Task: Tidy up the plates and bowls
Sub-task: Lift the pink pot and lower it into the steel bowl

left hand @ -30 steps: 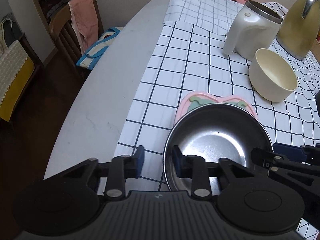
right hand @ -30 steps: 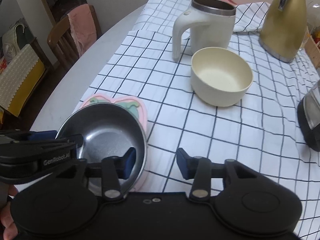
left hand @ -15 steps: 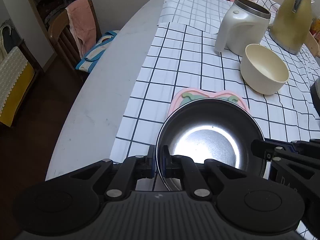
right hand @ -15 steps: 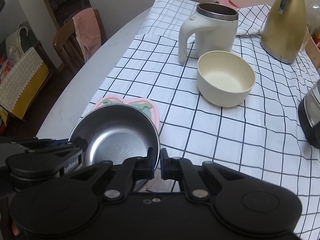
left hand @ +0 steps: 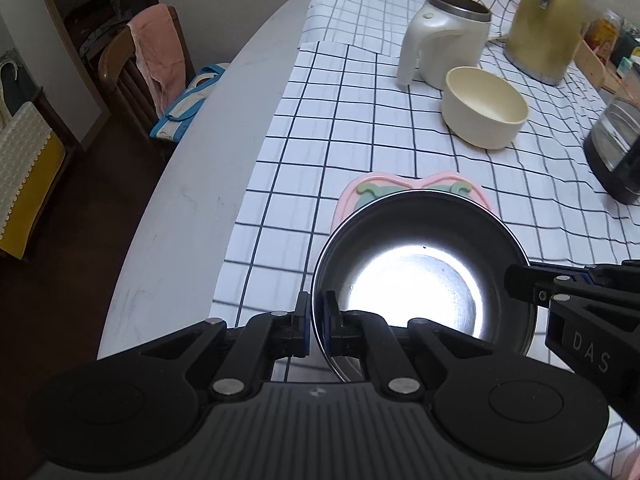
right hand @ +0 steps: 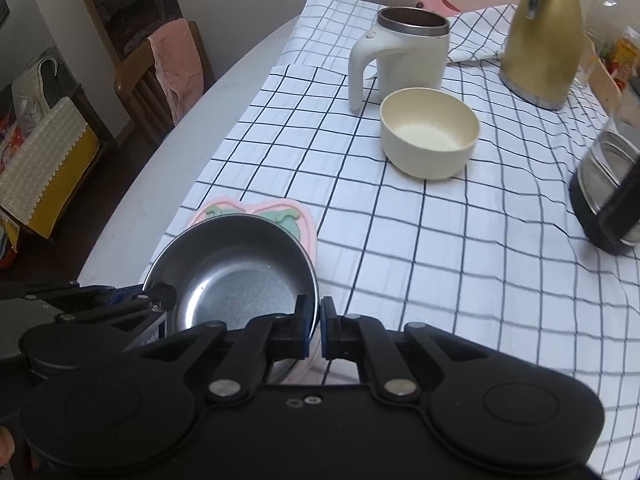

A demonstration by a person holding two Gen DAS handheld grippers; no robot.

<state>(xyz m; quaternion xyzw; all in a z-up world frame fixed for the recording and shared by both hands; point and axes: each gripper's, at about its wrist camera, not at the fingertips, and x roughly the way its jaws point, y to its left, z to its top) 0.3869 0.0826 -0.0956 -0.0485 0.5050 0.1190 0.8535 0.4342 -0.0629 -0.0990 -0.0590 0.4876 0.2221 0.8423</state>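
Both your left tongs (left hand: 316, 324) and right tongs (right hand: 316, 326) pinch the pan (left hand: 420, 280) rim near the plate (left hand: 348, 204); uneven lifting could tip it.

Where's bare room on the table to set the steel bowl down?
Free: checked cloth between the pink heart-shaped mat, cream round bowl and black-based glass kettle; also the bare white tabletop left of the cloth. Crowded: far end, around the white mug and gold jug.

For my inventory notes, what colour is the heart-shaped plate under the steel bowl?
Pink heart-shaped plate, green decoration; clearest in the left wrist view.
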